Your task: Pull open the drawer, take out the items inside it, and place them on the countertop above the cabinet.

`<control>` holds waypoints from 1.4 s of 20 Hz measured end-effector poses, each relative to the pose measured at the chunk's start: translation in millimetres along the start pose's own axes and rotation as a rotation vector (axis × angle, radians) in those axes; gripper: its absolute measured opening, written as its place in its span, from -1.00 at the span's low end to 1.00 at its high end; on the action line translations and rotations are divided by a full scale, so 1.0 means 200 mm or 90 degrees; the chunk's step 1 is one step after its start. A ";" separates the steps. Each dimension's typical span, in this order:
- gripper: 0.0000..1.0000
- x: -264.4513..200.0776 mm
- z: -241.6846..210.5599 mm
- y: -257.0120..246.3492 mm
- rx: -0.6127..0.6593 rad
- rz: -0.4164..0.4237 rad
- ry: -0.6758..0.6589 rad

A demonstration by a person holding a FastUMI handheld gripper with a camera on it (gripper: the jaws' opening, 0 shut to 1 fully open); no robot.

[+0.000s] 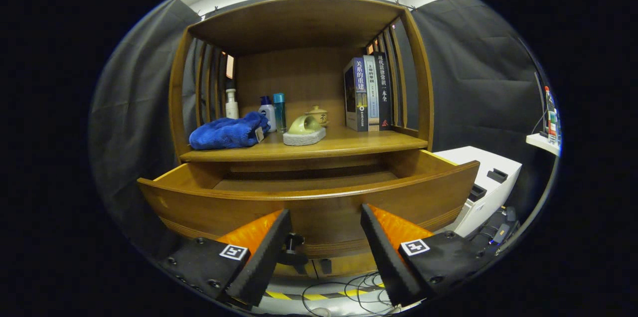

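Drawer (309, 197), pulled open, sits just ahead of the tool (326, 220), whose fingers are spread apart and hold nothing; the drawer's knob (293, 242) shows between them. Beyond the drawer, on the tabletop (349, 145), lie a blue towel (227, 132), bottles (271, 110), a small teapot (317, 115) and upright books (369, 92).

fingers (259, 252): wedge-shaped, spread apart
mounts: dark, studded with screws
markers: one square tag seen per finger
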State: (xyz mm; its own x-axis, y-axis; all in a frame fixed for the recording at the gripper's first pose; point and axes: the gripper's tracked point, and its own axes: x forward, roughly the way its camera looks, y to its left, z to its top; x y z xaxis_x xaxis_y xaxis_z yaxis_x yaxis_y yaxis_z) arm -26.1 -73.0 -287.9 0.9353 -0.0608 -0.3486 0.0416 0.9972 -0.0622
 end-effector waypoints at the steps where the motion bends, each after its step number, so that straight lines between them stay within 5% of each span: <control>1: 0.92 0.05 0.02 0.00 0.002 0.002 -0.003; 18: 0.95 0.63 0.18 0.06 0.015 0.009 0.009; 28: 0.95 0.55 0.22 0.02 0.046 0.009 0.007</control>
State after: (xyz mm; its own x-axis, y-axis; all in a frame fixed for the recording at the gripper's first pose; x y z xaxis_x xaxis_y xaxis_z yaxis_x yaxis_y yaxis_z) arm 92.9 -73.0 -284.8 0.9320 -0.0466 -0.3595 0.0538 0.9985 0.0099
